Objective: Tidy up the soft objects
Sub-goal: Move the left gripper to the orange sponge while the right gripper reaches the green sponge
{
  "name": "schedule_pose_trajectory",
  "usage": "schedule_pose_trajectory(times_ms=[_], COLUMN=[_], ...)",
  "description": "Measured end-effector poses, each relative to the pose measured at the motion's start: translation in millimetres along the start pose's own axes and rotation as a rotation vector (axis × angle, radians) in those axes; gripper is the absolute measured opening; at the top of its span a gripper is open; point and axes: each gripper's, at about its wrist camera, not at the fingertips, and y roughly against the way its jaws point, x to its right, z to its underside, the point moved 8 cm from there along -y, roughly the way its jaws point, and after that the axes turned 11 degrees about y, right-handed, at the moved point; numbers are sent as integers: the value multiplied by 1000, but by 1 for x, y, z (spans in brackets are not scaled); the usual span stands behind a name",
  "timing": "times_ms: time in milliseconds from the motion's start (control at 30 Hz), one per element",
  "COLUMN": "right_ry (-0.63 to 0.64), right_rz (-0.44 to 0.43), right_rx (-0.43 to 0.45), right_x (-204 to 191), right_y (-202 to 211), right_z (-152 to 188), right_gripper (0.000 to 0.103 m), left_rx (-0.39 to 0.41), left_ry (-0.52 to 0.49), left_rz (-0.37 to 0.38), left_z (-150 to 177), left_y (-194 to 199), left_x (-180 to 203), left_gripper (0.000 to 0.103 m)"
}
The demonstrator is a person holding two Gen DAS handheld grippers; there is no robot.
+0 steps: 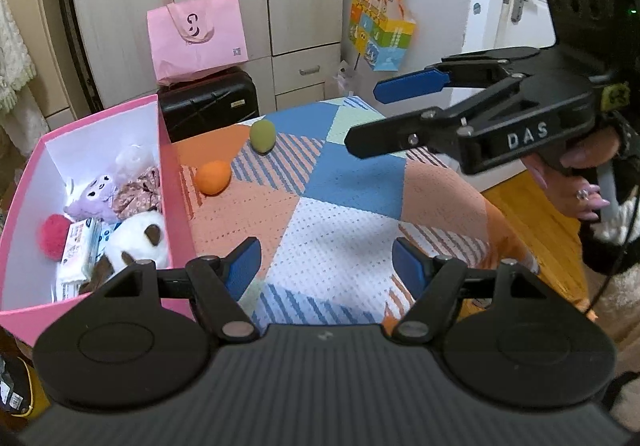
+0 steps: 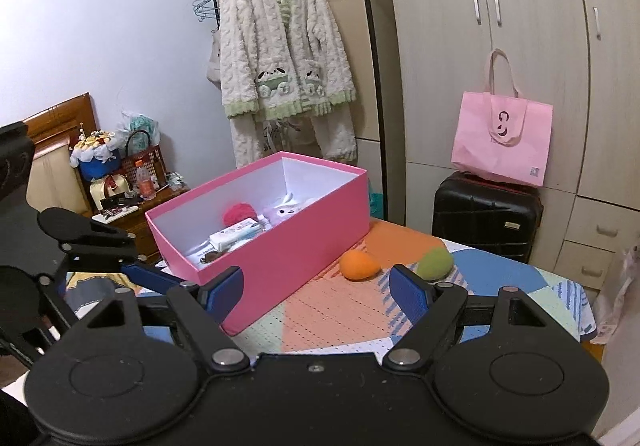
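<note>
A pink box [image 1: 176, 182] stands on the left of the patterned table [image 1: 344, 182]. It holds a panda plush [image 1: 140, 242], a purple plush [image 1: 94, 196], a red pompom [image 1: 52, 234], a tissue pack [image 1: 80, 246] and floral cloth. An orange soft egg [image 1: 214, 176] and a green soft egg [image 1: 263, 135] lie on the table beside the box; they also show in the right wrist view as orange egg [image 2: 359, 264] and green egg [image 2: 435, 263]. My left gripper [image 1: 326, 266] is open and empty over the near table. My right gripper [image 2: 316, 286] is open and empty, hovering at the right [image 1: 364, 114].
A black suitcase [image 1: 208, 106] with a pink tote bag [image 1: 196, 40] stands behind the table by the wardrobe. A colourful bag [image 1: 380, 34] hangs on the wall. A fluffy robe [image 2: 284, 66] hangs behind the box [image 2: 280, 246]. A cluttered wooden stand [image 2: 120, 202] is at the left.
</note>
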Motion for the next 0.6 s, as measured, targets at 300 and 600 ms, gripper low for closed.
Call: schedule_pose_trajectory(times_ms=[300,600], right_ry=[-12,0], right_rz=[70,113], right_rx=[57,34], right_x=[23,59], right_y=[-13,-43], right_z=[6,4], right_gripper=[84,84], left_rx=[41,140], left_ry=[-4,-17], left_rz=[-75,-232], left_z=[-16,-33], left_y=[-45,-94], left_x=[-1,-14], left_gripper=[70,70])
